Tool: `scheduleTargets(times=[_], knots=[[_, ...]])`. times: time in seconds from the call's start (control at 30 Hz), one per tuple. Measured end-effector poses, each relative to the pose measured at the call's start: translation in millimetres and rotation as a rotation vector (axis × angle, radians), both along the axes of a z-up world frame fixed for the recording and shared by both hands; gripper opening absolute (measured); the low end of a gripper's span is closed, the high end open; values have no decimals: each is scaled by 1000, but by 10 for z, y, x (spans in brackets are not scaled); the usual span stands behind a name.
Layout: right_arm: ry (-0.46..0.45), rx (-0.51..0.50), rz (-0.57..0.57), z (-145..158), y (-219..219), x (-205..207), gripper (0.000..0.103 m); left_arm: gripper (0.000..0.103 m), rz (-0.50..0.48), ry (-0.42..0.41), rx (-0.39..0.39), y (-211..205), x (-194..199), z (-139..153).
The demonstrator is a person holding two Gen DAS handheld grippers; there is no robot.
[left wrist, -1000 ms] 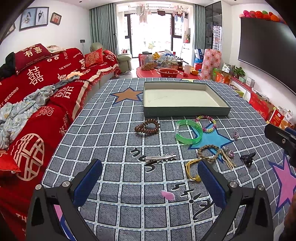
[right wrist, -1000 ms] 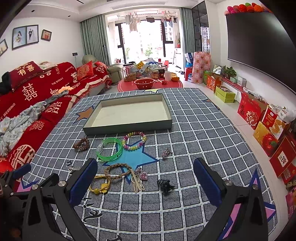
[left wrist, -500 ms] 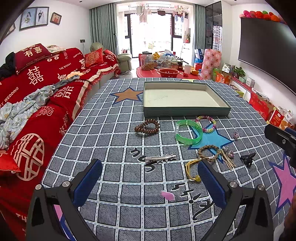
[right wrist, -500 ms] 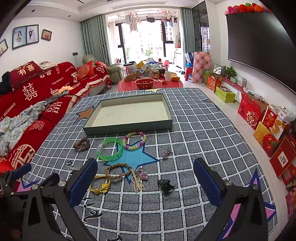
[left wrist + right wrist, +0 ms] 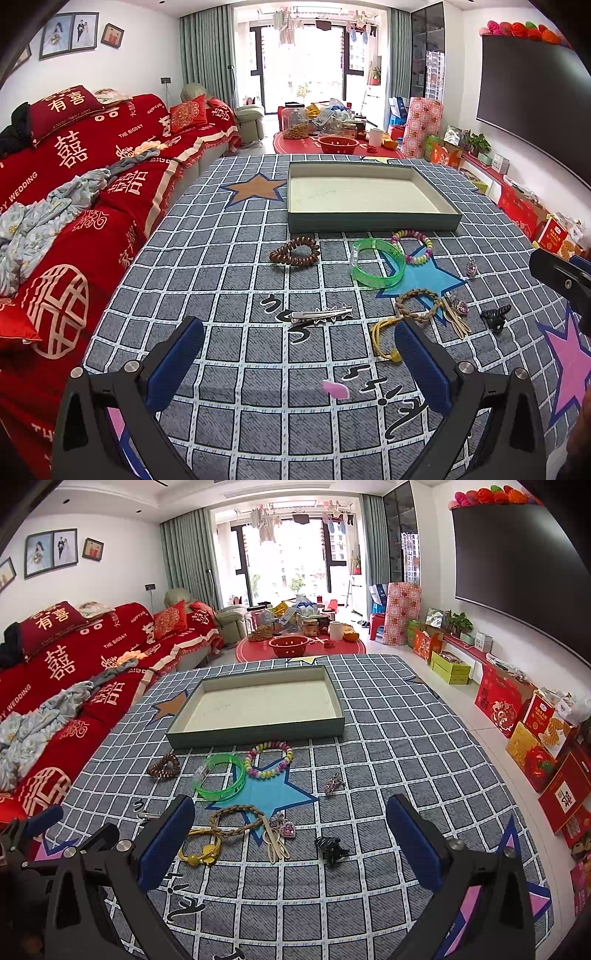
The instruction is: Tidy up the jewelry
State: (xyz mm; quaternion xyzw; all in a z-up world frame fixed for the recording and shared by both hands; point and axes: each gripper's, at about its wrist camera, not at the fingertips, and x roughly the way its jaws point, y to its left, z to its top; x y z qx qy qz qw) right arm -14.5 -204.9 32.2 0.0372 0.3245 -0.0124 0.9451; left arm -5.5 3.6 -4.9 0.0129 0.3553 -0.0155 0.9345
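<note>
My left gripper (image 5: pixel 299 363) is spread wide with nothing between its blue pads (image 5: pixel 176 363), held low over the grid-patterned cloth (image 5: pixel 236 280). Directly ahead of it, between the finger lines, lies a silver hair clip (image 5: pixel 320 315); a small pink scrap (image 5: pixel 336 390) lies closer, just short of the fingertips. Beyond the clip and slightly left sits a brown coil hair tie (image 5: pixel 294 252). By the tip of its right finger lies a yellow cord tie (image 5: pixel 384 338), touching a brown braided band (image 5: pixel 419 304). My right gripper (image 5: pixel 290 840) is likewise spread and empty, blue pads (image 5: pixel 413 843) wide apart. Between its fingers, nearest, lie a black claw clip (image 5: pixel 331 846) and a pale hairpin (image 5: pixel 275 840) beside a pink heart charm (image 5: pixel 286 829). Farther ahead sit a green bangle (image 5: pixel 218 776) and, touching it on the right, a multicoloured bead bracket... bracelet (image 5: pixel 269 763); a small crystal clip (image 5: pixel 333 783) lies apart to the right of these. Beyond all items, a shallow green tray (image 5: pixel 258 732) with a pale lining stands with no jewelry in it. A red-covered sofa (image 5: pixel 66 672) runs along the left side.
</note>
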Motion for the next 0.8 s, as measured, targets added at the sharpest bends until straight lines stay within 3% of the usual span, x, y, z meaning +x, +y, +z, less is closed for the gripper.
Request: scheduleTargets(times=[0.8], knots=[[8, 5, 1, -12, 24, -2, 103, 103, -6, 29, -14, -2, 53, -62]])
